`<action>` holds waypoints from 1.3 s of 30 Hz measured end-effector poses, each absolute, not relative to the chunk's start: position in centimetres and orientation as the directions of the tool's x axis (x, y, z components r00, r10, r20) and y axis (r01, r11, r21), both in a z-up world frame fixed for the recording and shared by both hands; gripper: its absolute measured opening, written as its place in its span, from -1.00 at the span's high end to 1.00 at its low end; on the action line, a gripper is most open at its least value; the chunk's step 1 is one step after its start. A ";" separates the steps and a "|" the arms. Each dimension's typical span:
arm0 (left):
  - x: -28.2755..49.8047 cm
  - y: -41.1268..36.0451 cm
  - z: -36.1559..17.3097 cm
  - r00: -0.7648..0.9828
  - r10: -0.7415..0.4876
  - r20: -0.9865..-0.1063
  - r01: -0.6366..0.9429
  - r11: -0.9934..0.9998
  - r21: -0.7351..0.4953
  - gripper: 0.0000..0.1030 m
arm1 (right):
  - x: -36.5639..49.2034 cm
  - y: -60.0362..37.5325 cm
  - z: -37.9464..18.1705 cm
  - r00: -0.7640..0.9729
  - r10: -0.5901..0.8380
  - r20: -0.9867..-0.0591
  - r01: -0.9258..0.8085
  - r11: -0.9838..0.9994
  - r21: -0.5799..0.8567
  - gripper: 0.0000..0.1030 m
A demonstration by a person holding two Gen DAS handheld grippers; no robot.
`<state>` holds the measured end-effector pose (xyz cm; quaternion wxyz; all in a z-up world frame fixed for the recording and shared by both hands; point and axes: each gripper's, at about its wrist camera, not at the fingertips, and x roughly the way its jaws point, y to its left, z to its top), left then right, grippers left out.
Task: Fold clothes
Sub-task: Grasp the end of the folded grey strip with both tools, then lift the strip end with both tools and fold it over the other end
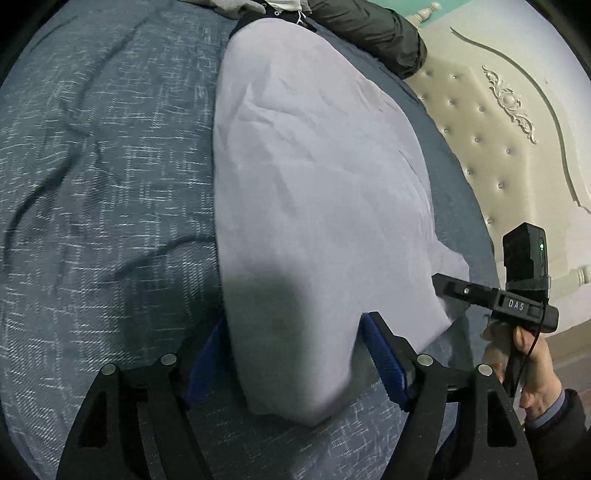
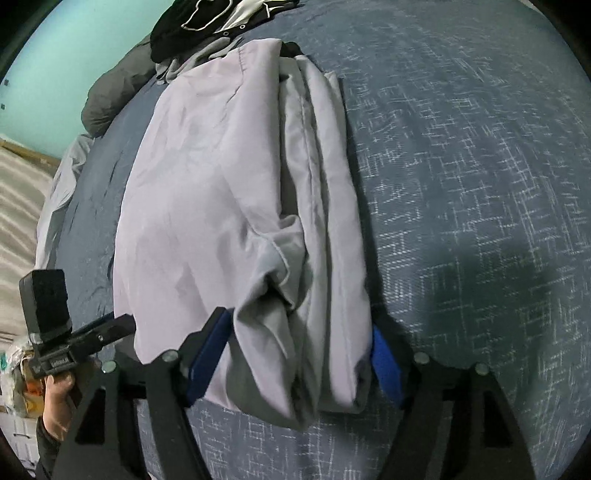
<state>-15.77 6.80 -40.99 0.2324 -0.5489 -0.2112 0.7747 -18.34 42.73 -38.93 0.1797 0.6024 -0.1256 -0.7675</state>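
Pale lilac garment (image 2: 221,206): folded lengthwise, creased, layered edges showing, flat on blue bedspread (image 2: 461,184). Left gripper (image 1: 295,362) and right gripper (image 2: 299,365): jaws wide, straddling its near end, seemingly not pinching.

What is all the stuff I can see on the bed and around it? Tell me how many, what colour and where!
folded garment: one, pale lilac-grey, flat on the bedspread, its near end between both claws
bedspread: one, dark blue with white flecks, covering the bed
clothes pile: several pieces, black, white and grey, at the far end of the bed
dark jacket: one, blackish, far edge of the bed
headboard: one, cream, tufted with carved trim, beside the bed
wall: turquoise, behind the bed
left claw: one, black with blue pads, open around the garment's end
right claw: one, black with blue pads, open around the garment's end
hands: two, one gripping each claw's handle
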 end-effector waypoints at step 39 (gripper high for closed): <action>-14.6 11.1 -30.4 -0.495 0.435 -0.753 -0.280 -0.900 -0.335 0.34 | -16.3 39.6 -28.3 -0.396 -0.410 -0.821 0.353 -0.894 0.276 0.65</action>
